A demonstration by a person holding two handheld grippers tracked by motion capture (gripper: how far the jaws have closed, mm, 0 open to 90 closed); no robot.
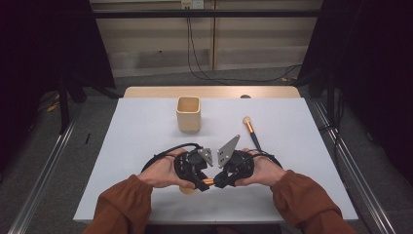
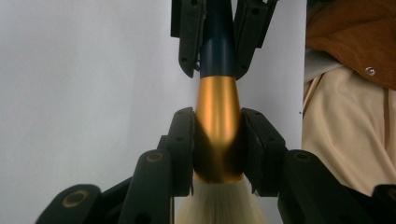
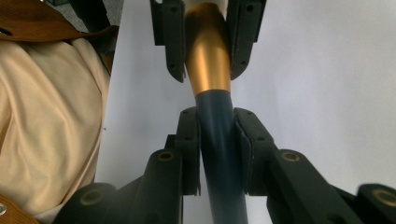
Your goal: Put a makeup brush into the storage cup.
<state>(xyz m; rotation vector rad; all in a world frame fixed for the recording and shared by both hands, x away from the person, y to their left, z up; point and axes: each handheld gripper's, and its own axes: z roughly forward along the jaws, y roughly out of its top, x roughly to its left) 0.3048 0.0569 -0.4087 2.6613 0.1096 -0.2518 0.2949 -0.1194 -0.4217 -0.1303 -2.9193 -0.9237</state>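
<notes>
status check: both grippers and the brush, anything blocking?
Left gripper shut on brush at gold ferrule. Right gripper shut on its dark handle. Held above table; cup and second brush well clear.

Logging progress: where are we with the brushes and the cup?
Done: nothing sits in the square beige cup. In hand: the left gripper clamps the gold ferrule of a dark-handled makeup brush, the right gripper its handle. Left: both it and the second brush, lying on the table.

high view overhead, gripper views close, facing
</notes>
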